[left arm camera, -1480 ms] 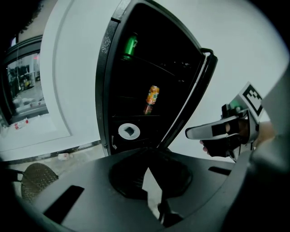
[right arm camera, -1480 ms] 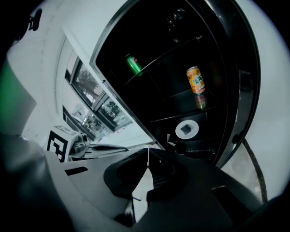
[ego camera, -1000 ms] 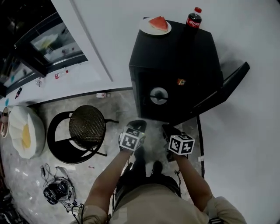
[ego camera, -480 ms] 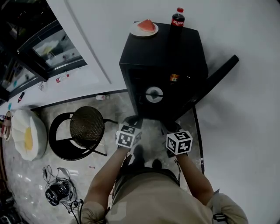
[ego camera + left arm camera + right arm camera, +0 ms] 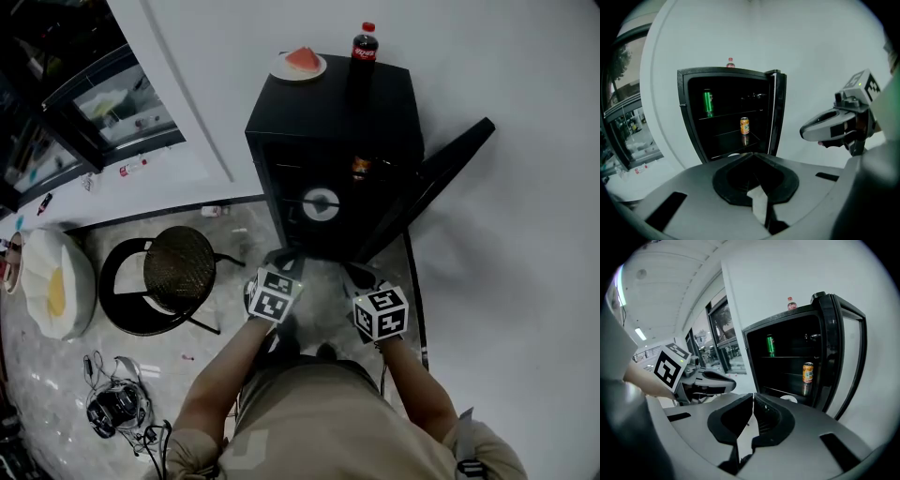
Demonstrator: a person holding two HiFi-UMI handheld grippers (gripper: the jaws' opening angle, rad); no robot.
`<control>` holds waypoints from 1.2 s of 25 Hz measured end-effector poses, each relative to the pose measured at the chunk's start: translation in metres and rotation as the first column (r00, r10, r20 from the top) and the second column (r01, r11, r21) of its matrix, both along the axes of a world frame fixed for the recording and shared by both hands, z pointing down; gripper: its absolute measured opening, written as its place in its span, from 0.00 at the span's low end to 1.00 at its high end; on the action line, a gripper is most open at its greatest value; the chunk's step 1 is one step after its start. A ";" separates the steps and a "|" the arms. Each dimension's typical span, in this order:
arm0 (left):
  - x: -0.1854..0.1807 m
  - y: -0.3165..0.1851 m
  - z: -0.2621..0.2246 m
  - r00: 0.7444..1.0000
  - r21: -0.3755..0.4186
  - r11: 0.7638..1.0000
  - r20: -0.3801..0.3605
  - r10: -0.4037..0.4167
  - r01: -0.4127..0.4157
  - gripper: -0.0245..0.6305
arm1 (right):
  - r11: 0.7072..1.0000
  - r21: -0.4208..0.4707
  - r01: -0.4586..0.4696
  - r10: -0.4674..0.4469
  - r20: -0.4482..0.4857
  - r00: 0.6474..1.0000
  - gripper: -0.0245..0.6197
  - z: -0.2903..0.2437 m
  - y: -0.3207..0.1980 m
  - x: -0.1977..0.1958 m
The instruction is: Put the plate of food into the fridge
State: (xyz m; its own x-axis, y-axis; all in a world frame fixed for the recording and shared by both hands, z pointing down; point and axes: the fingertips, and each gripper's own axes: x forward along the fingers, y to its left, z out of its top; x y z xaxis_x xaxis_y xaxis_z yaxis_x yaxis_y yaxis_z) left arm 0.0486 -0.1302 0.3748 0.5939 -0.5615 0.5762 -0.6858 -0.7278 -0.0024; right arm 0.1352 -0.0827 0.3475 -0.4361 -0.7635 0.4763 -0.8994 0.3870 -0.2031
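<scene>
Two pairs of tongs point toward 12 o'clock in the head view, neither holding anything. The left tongs (image 5: 283,264) and right tongs (image 5: 362,277) are low in front of the open fridge (image 5: 328,112). The plate (image 5: 284,70) with its watermelon slice (image 5: 302,59) lies on the fridge's top at the far left corner, well apart from both tongs. A cola bottle (image 5: 364,42) stands near it toward 3 o'clock. The likely trouble is the reach up and over. A wide swing could knock the bottle, a tilted lift could let the slice slide off, and the fridge door (image 5: 441,178), hanging out toward 2 o'clock, could catch an elbow. Both forearms stretch forward, roughly parallel, with the marker cubes facing up. In the left gripper view the jaws meet with nothing between them. The dark interior is ahead at 12 o'clock, with a green can (image 5: 708,102) on the upper shelf and an orange can (image 5: 745,125) on the shelf below. The right tongs float at 3 o'clock. In the right gripper view the jaws are drawn together to a hairline slit, empty. The fridge opens at 1 o'clock and the left tongs are at 9 o'clock. Both pairs would need to spread before any grasp.
</scene>
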 end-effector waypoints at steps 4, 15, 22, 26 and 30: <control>0.000 0.012 -0.007 1.000 -0.005 1.000 -0.014 -0.023 0.023 0.05 | 1.000 -0.009 0.024 -0.024 -0.010 1.000 0.07 0.004 0.017 -0.002; -0.004 0.041 -0.021 0.996 0.030 0.996 -0.029 -0.080 0.081 0.05 | 0.997 0.034 0.076 -0.075 -0.024 0.997 0.07 -0.008 0.044 -0.005; -0.004 0.055 -0.028 0.990 0.040 0.990 -0.049 -0.134 0.136 0.05 | 0.994 0.061 0.088 -0.088 -0.007 0.996 0.07 -0.016 0.057 0.002; -0.001 0.062 -0.038 0.989 0.073 0.988 -0.052 -0.136 0.139 0.05 | 0.993 0.068 0.097 -0.096 -0.016 0.995 0.07 -0.014 0.058 0.004; -0.008 0.068 -0.049 0.990 0.105 0.984 -0.043 -0.138 0.142 0.05 | 0.992 0.088 0.087 -0.088 0.016 0.996 0.07 -0.023 0.057 0.001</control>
State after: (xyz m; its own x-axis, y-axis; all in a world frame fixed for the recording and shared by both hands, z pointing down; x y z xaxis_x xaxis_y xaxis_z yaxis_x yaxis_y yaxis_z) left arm 0.0401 -0.0627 0.3256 0.5239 -0.6978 0.4884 -0.7818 -0.6216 -0.0494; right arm 0.1366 -0.0259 0.3242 -0.5119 -0.7602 0.4001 -0.8574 0.4810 -0.1830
